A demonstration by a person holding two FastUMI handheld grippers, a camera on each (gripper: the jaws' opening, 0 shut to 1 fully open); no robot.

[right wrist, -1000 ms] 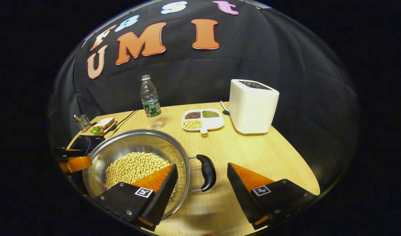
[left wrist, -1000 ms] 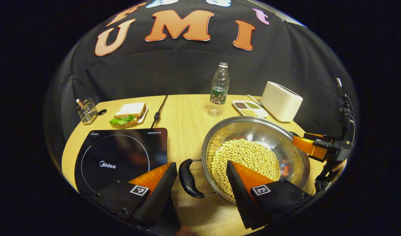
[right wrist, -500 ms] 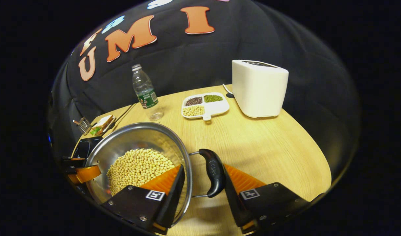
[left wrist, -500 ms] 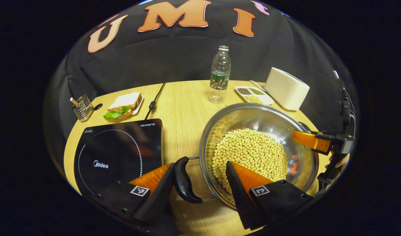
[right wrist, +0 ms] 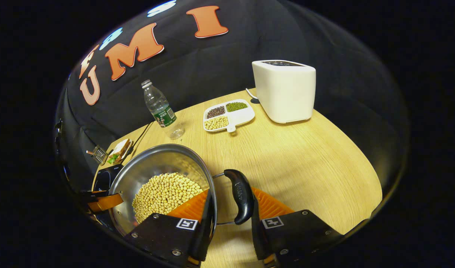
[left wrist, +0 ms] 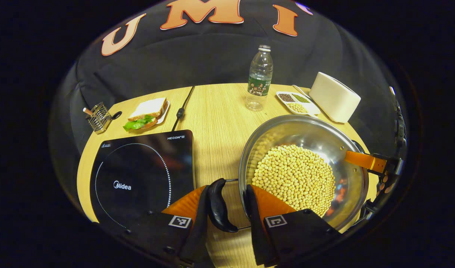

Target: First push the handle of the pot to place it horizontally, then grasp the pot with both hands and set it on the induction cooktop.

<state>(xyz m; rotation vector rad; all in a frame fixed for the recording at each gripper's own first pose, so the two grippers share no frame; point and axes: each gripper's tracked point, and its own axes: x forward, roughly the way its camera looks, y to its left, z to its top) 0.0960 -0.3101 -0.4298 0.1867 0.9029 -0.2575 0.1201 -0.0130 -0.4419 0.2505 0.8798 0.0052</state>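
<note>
A steel pot (left wrist: pixel 303 130) full of soybeans (left wrist: pixel 294 175) stands on the wooden table to the right of the black induction cooktop (left wrist: pixel 138 175). My left gripper (left wrist: pixel 228 193) is shut on the pot's black left handle (left wrist: pixel 218 208), one finger outside it and the other by the pot wall. In the right gripper view, my right gripper (right wrist: pixel 231 195) is shut on the black right handle (right wrist: pixel 242 195) of the pot (right wrist: pixel 156 160) in the same way. Each gripper also shows at the pot's far rim in the other's view.
At the back of the table stand a water bottle (left wrist: pixel 259 80), a divided dish of beans (left wrist: pixel 297 102) and a white toaster (left wrist: pixel 335 97). A sandwich on a plate (left wrist: pixel 147 111), a wire holder (left wrist: pixel 99 117) and the cooktop's cable (left wrist: pixel 182 108) lie behind the cooktop.
Both grippers went from wide open around the handles to shut on them. Both cameras have dipped lower and closer to the pot.
</note>
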